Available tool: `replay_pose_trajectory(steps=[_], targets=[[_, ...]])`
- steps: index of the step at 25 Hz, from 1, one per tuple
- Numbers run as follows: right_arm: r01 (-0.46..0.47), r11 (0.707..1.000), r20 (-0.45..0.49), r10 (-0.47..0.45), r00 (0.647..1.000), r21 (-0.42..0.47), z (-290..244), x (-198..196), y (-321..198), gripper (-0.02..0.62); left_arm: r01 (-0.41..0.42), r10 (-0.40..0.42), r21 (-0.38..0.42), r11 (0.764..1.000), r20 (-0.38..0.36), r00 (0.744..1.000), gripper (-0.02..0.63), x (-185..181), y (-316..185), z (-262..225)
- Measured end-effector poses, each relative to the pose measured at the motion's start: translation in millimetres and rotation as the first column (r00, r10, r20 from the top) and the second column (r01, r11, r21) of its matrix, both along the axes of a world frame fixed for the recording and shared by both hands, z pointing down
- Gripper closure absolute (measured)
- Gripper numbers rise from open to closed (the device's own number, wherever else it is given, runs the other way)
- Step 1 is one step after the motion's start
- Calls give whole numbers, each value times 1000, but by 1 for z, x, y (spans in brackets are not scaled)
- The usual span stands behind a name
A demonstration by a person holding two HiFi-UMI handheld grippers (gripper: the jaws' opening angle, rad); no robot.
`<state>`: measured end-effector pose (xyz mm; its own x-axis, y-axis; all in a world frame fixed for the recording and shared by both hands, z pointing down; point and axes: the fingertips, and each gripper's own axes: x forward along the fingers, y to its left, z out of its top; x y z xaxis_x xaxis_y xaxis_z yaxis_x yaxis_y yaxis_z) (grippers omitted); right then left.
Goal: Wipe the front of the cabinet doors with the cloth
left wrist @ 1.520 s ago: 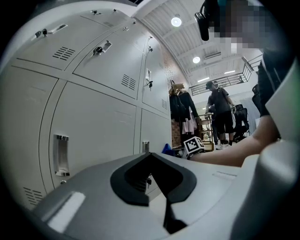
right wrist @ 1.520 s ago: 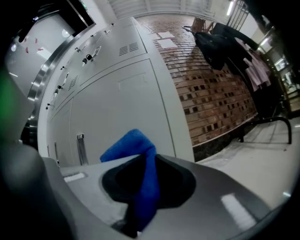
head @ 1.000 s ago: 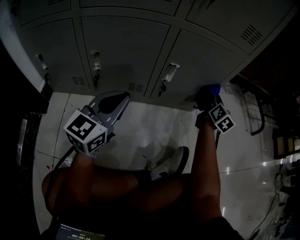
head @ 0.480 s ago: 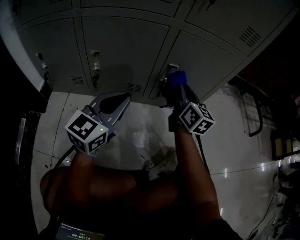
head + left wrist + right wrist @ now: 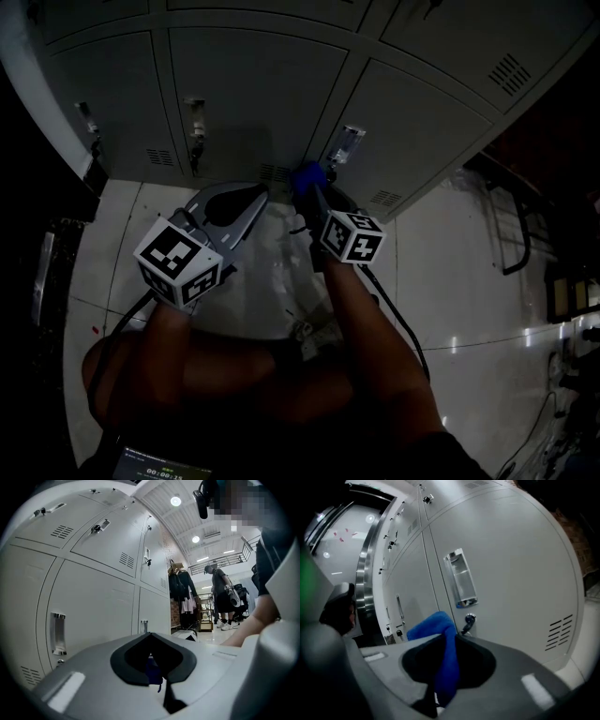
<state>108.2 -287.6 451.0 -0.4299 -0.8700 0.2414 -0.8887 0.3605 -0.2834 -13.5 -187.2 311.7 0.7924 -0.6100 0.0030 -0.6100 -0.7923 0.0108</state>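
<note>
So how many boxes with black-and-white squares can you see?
2. One black-and-white marker cube sits on the left tool, the other on the right tool holding the blue cloth.

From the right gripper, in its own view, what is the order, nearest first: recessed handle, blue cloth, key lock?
1. blue cloth, clamped in the right gripper itself.
2. key lock, just beyond the cloth, slightly to the right.
3. recessed handle, higher up, above the lock.

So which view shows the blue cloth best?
The right gripper view: the cloth is large and bright there, pinched by the right gripper. The head view shows a small blue patch; the left gripper view only a dim blue sliver.
</note>
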Motion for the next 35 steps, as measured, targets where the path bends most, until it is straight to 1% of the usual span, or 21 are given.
replay_pose_trajectory(steps=[4, 8, 12, 15, 18, 23, 30, 33, 35], targets=[[-36, 999, 7, 36, 999, -33, 14, 13, -5, 537, -6, 6, 4, 1000, 1, 1000, 600, 1, 0, 1], [-34, 999, -38, 33, 999, -25, 16, 18, -7, 537, -5, 5, 0, 1000, 4, 1000, 600, 1, 0, 2], [-66, 997, -68, 64, 996, -39, 23, 29, -9, 537, -6, 6, 1, 1000, 6, 1000, 600, 1, 1, 3], [-125, 990, -44, 123, 991, -60, 28, 51, -12, 537, -4, 4, -1, 1000, 6, 1000, 600, 1, 1, 2], [-193, 979, 1, 194, 981, -60, 25, 77, -15, 537, -6, 6, -1, 1000, 8, 1000, 600, 1, 0, 3], [-284, 956, 53, 288, 956, -81, 20, 110, -13, 537, -2, 2, -2, 1000, 7, 1000, 600, 0, 0, 3], [-400, 911, 43, 406, 913, -98, 22, 152, -8, 535, 1, -1, -3, 1000, 3, 1000, 600, 0, 1, 0], [-457, 884, 44, 463, 885, -100, 22, 170, -4, 537, -5, 5, 3, 1000, 2, 1000, 600, 0, 0, 1], [-491, 866, 25, 495, 869, -90, 20, 183, -2, 536, -6, 6, 4, 1000, 2, 1000, 600, 0, 0, 1]])
